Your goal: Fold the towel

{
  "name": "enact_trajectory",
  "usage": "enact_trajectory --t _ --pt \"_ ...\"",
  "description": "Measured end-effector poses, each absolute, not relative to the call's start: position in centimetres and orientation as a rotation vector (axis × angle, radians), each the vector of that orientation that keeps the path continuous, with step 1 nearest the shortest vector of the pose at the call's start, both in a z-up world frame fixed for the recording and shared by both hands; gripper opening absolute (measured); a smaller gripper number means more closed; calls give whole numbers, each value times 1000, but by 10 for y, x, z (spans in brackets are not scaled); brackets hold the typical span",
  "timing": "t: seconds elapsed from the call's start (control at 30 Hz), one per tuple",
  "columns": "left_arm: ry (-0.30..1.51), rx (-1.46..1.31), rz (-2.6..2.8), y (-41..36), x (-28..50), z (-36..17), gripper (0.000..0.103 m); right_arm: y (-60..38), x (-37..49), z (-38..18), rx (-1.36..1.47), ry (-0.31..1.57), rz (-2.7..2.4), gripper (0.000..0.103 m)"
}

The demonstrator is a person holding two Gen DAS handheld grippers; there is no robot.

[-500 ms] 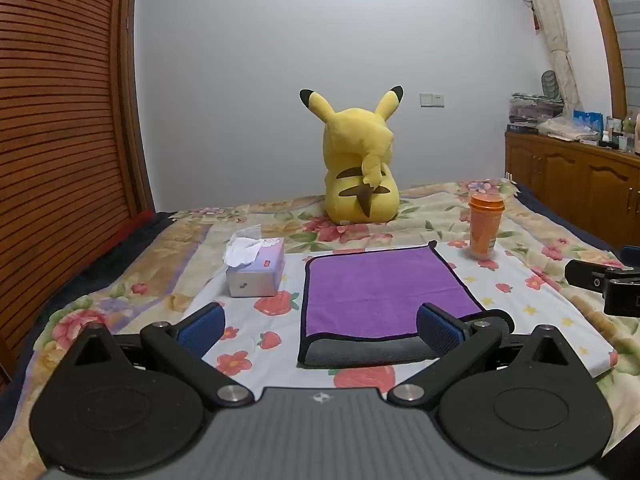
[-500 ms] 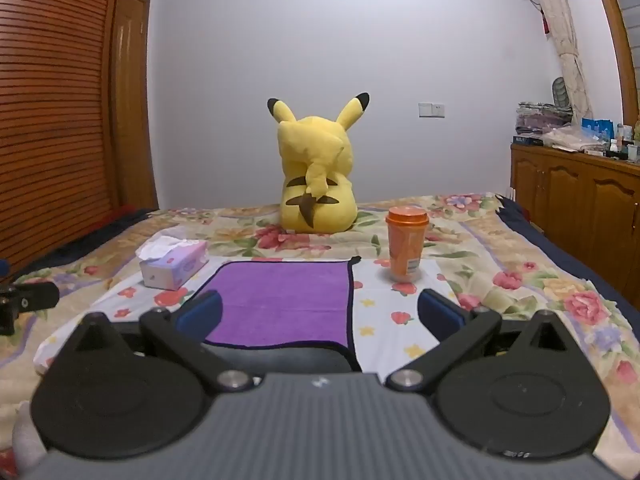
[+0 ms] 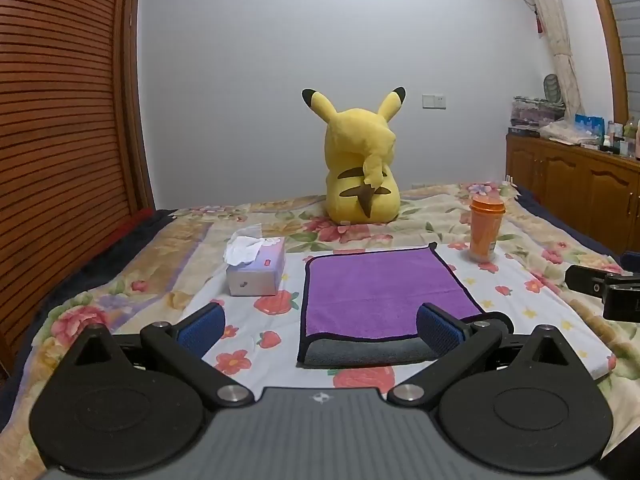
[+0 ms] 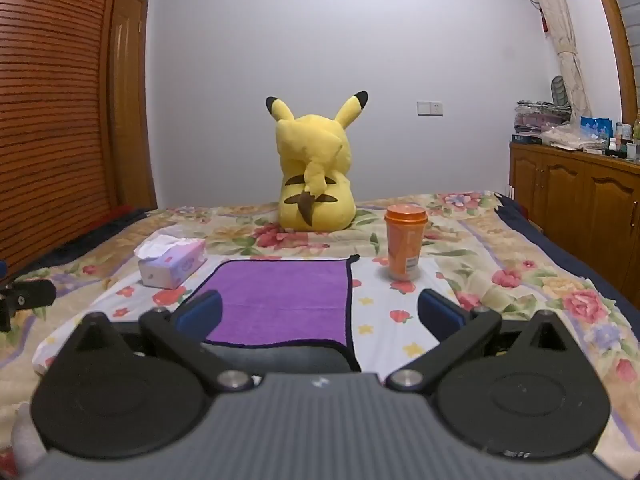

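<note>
The purple towel lies flat on the bed near its front edge, with a grey underside strip showing along the near hem. The left hand-held gripper and right hand-held gripper hover spread wide, holding nothing. A tissue box sits to the towel's left and an orange cup to its right.

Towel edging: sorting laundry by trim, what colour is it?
Black piping on the purple towel; the left wrist view shows it best.
</note>
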State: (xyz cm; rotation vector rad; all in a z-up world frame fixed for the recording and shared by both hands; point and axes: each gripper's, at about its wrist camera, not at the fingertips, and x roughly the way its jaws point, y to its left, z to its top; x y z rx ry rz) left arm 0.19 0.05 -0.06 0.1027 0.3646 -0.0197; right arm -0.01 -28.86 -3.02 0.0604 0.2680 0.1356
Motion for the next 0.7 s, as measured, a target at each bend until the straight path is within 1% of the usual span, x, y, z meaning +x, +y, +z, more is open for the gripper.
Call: enact_trajectory --t 0.7 --pt "366 95 -17 0 0 1 103 -288 0 -30 53 271 138 103"
